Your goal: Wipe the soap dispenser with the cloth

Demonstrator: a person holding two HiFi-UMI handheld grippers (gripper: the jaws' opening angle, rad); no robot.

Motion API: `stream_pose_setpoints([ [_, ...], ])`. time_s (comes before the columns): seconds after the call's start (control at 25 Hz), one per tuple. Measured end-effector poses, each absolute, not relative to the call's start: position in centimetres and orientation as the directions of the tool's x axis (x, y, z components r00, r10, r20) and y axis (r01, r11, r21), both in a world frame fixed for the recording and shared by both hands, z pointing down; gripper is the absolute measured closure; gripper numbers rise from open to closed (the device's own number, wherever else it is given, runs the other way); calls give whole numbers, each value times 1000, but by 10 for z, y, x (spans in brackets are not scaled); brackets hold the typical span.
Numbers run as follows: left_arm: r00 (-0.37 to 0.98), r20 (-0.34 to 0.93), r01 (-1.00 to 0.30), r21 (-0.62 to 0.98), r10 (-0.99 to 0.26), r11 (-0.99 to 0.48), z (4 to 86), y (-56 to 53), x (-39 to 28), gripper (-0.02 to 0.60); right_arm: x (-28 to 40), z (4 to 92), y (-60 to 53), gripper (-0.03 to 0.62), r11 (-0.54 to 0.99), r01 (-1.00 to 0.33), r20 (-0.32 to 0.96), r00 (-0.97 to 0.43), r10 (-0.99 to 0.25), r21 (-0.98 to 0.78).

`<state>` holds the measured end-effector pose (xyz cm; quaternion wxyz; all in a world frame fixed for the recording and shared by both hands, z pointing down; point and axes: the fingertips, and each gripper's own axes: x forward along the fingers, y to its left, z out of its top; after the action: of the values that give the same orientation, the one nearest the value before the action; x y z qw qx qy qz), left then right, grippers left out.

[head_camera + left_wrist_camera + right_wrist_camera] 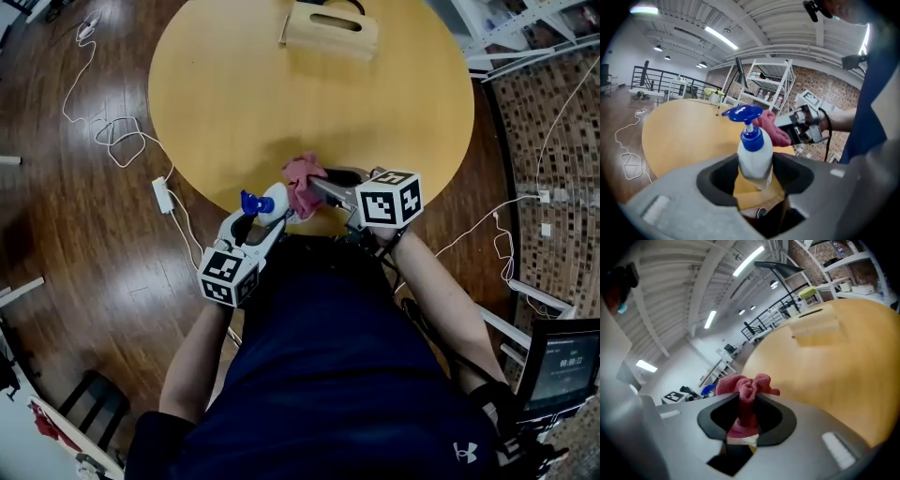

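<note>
A white soap dispenser (753, 157) with a blue pump head (742, 113) is clamped in my left gripper (754, 176), lifted off the round wooden table (234, 94) near its front edge. In the head view the dispenser (273, 205) sits just left of the pink cloth (303, 185). My right gripper (323, 190) is shut on that bunched cloth (744, 392), which bulges out past the jaws. The cloth (769, 127) hangs right beside the pump head, and contact cannot be told. My left gripper (264, 217) points up and right toward it.
A light wooden box with a slot handle (330, 32) rests at the table's far side. White cables and a power strip (162, 195) lie on the dark wood floor at left. A metal shelf rack (766, 86) stands beyond the table.
</note>
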<state>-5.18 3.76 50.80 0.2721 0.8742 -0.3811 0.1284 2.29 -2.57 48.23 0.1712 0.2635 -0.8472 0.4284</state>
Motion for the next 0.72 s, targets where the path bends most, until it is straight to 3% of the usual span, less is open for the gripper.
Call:
stream_pose_setpoints([
  [0.12, 671, 434, -741, 365, -601, -564, 508, 39, -51, 350, -4, 472, -17, 497, 579, -528, 486, -839, -244, -621],
  [0.36, 668, 427, -743, 339, -609, -577, 505, 40, -44, 350, 69, 569, -2, 497, 385, -711, 689, -690, -223, -588],
  [0.48, 658, 432, -753, 368, -617, -545, 506, 34, -43, 350, 89, 584, 6, 497, 358, -763, 740, -631, -233, -538],
  [0.6, 646, 443, -751, 515, -622, -413, 508, 21, -51, 350, 78, 546, -8, 496, 449, -780, 716, -603, -353, -435],
  [0.72, 643, 447, -731, 601, -622, -325, 513, 9, -61, 350, 28, 497, -14, 496, 665, -687, 636, -659, -401, -293],
])
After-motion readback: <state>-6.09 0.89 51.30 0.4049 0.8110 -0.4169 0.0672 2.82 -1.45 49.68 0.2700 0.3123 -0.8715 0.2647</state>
